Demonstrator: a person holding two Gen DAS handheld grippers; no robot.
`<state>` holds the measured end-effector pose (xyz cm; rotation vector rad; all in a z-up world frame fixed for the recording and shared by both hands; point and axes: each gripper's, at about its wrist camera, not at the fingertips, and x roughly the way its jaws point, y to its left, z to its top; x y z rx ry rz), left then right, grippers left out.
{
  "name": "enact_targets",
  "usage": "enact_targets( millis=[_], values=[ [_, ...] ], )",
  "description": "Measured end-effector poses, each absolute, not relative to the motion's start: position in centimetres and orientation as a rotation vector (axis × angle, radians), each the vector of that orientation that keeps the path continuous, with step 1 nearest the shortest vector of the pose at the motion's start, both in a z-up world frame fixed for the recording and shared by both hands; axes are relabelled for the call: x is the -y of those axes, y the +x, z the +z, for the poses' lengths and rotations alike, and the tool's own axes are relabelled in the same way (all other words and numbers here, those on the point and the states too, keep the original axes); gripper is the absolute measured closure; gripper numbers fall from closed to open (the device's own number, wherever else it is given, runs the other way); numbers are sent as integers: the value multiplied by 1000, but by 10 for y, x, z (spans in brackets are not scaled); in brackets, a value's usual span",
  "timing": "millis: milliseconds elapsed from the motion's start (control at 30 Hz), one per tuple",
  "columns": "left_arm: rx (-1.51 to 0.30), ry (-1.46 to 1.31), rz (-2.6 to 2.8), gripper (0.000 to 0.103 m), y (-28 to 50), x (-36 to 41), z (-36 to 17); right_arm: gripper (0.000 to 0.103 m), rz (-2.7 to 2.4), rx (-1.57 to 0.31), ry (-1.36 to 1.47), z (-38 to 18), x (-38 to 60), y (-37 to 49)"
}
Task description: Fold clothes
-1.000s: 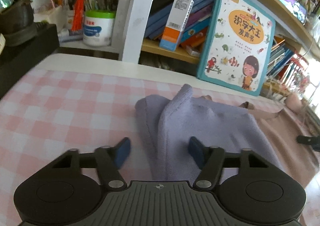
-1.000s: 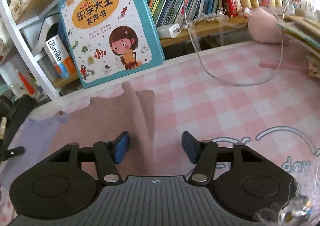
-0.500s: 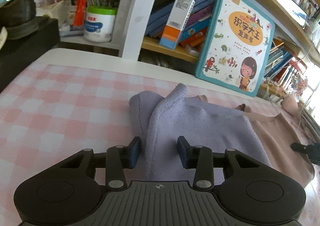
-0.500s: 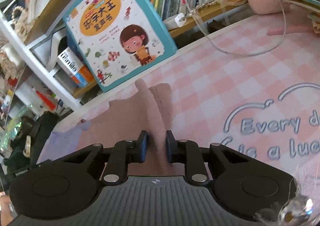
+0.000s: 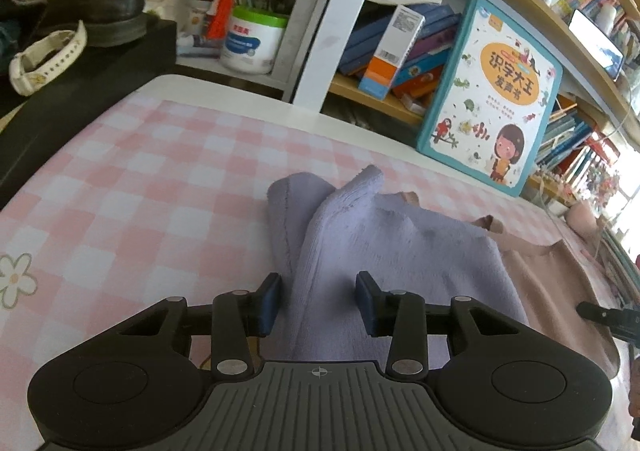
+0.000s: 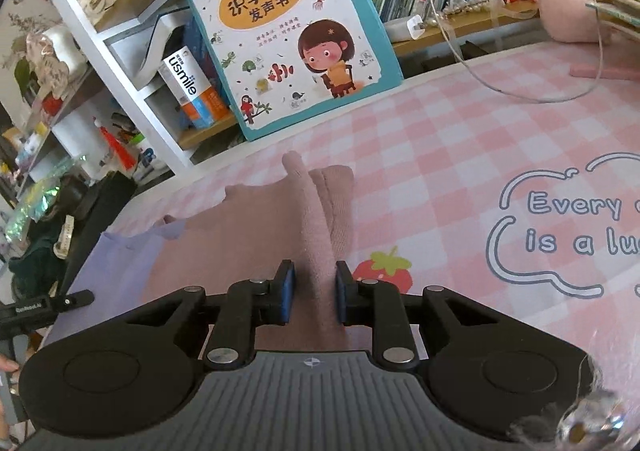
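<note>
Lying across the middle of the pink checked tablecloth (image 5: 152, 187) is a soft garment (image 5: 400, 251), lilac on one side and dusty pink on the other, and we have pinched a raised ridge of it at each end. Our left gripper (image 5: 318, 301) straddles the lilac ridge; its jaws have just been easing apart a little, and we cannot tell whether the pads press the cloth or only flank it. Our right gripper (image 6: 314, 297) stands narrow, its pads hard against a thin pink ridge (image 6: 316, 235), after closing and slackening slightly. We judge that both ends are taken so the cloth can be lifted and laid over itself evenly.

Behind the garment, a children's picture book (image 6: 292, 27) leans against crowded shelves. From the left wrist view, only a black tip of the other tool (image 5: 604, 317) enters at the right edge. The garment's near edge is hidden beneath both gripper bodies, so its full shape stays unclear.
</note>
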<state>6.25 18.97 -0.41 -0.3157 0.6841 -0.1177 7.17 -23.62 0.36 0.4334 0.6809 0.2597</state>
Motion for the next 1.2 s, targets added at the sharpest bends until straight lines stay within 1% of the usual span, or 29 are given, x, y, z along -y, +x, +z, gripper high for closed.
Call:
enact_targets(
  millis=[67,100,133,167,200,233,300,333,400,500,567,633,733,867,967,1033,1067,1133,1200],
  values=[
    [-668,-285,-71,55,57,-186,1,81,265,-673,405,5,235,71],
    [-650,-258,-45,50,52,-183,6,81,268,-668,393,6,235,70],
    [-630,-229,-19,44,46,-181,11,77,276,-660,375,8,235,69],
    [-610,-201,6,41,39,-178,15,73,286,-647,348,11,234,66],
    [-590,-173,31,35,33,-175,20,67,294,-631,320,14,233,63],
    [-582,-164,42,34,26,-173,24,64,303,-614,282,18,231,59],
    [-570,-154,58,33,10,-169,32,63,311,-587,195,25,226,50],
    [-564,-148,66,31,3,-167,36,62,316,-575,159,27,224,46],
    [-552,-138,82,29,-13,-164,43,60,337,-552,93,31,220,37],
    [-573,-166,101,23,-34,-160,49,56,391,-525,11,36,213,21],
    [-599,-226,113,22,-45,-163,49,53,440,-510,-28,38,209,12],
    [-629,-305,125,22,-55,-167,47,50,486,-500,-52,38,206,4],
    [-665,-446,128,22,-64,-173,39,48,529,-490,-74,38,206,-3],
    [-692,-635,115,23,-73,-178,22,48,531,-489,-79,34,212,-5],
    [-693,-768,115,27,-73,-180,8,48,512,-514,-28,29,222,2],
    [-676,-795,140,45,-73,-176,4,53,497,-564,18,25,227,9],
    [-673,-799,153,49,-72,-174,2,56,488,-583,32,24,229,12],
    [-671,-828,172,57,-69,-172,-3,65,476,-601,48,22,231,18],
    [-667,-871,188,58,-65,-173,-8,66,476,-609,55,21,232,21]
  ],
)
